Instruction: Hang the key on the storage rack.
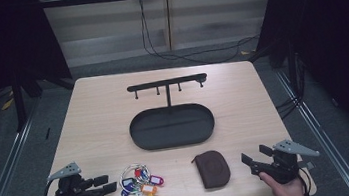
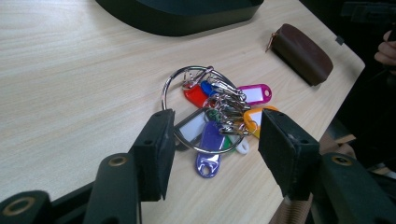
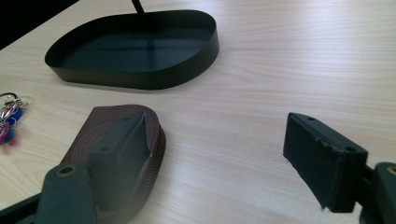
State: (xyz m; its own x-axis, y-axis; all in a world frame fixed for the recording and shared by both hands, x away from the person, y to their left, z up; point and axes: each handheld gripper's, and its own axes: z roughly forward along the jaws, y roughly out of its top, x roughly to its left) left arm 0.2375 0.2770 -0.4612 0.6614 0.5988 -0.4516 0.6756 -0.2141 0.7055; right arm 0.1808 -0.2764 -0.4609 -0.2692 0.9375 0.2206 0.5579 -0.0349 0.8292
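Observation:
A bunch of keys with coloured tags on a metal ring (image 1: 140, 181) lies near the table's front edge, left of centre. To its right lies a brown zipped pouch (image 1: 212, 168). My left gripper (image 1: 106, 183) rests open just left of the keys, jaws pointing at them. In the left gripper view the key bunch (image 2: 212, 109) lies beyond the gap of that gripper (image 2: 217, 128), untouched. My right gripper (image 1: 254, 155) stands open to the right of the pouch. In the right gripper view the pouch (image 3: 91, 129) sits behind the left jaw of this gripper (image 3: 217, 129), with bare table between the jaws.
A black oval tray (image 1: 139, 138) stands mid-table, with a post and a hook bar (image 1: 166, 84) rising at its back. The tray's wall (image 3: 140, 78) lies ahead of the right gripper. Dark floor and cables surround the table.

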